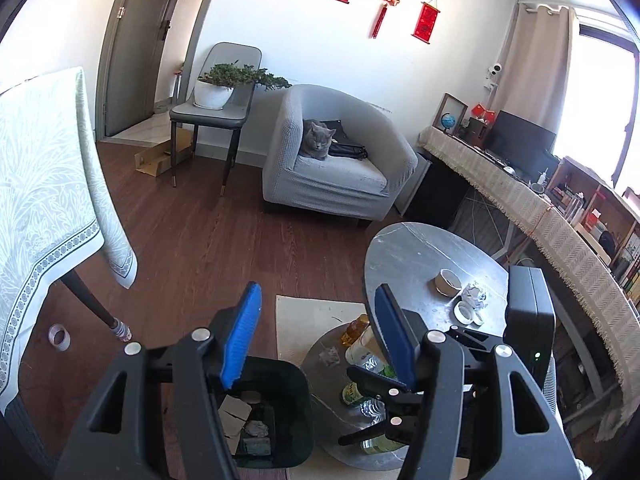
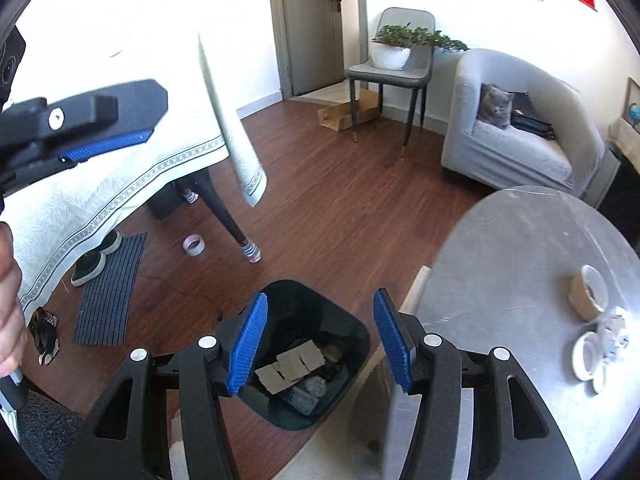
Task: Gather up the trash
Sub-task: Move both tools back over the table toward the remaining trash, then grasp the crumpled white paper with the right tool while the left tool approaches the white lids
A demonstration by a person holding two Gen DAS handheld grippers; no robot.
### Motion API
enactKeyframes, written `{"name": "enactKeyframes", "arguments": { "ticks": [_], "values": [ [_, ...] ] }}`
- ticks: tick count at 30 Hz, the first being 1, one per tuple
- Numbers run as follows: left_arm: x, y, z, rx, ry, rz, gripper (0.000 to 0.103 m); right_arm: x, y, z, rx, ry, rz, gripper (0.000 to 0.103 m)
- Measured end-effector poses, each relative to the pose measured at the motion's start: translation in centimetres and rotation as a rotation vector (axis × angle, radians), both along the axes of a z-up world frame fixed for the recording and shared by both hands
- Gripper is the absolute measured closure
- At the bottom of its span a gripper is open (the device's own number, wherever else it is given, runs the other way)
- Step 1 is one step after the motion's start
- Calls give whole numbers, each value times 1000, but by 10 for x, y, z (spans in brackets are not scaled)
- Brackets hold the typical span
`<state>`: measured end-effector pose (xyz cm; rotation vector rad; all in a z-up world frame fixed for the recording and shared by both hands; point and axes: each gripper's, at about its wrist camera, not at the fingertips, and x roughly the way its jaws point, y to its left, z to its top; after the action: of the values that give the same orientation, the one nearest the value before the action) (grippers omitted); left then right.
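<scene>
Both grippers, left (image 1: 318,334) and right (image 2: 316,340), empty, jaws apart. Crumpled paper (image 1: 474,295) looks light, crushable; pinch mid-wad.

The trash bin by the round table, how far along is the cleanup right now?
Done: the trash bin already holds flat card pieces and a crumpled wad. In hand: nothing; the right claw hangs open above the bin and the left claw is open too. Left: the crumpled paper, tape rolls and paper cup on the round table, plus a tape roll on the floor.
</scene>
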<state>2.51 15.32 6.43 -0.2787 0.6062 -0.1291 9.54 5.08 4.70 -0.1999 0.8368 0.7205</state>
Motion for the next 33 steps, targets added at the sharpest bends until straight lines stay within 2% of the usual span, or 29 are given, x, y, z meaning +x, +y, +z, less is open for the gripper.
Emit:
{"name": "enactKeyframes", "arguments": {
  "ticks": [14,19,22,27,33],
  "values": [
    [42,-74,-11,31,19,-109,40,26,-94,23,-7,-89,-153,46],
    [55,-99,-18,40,27,-148,38,42,-136,27,-4,-101,-243,38],
    [62,-114,-25,42,42,-170,38,49,-155,28,3,-101,-292,32],
    [76,-142,-36,75,65,-221,36,60,-180,22,-3,-81,-336,28],
    [89,-169,-49,57,104,-267,33,70,-197,9,12,-25,-355,26]
  ]
}}
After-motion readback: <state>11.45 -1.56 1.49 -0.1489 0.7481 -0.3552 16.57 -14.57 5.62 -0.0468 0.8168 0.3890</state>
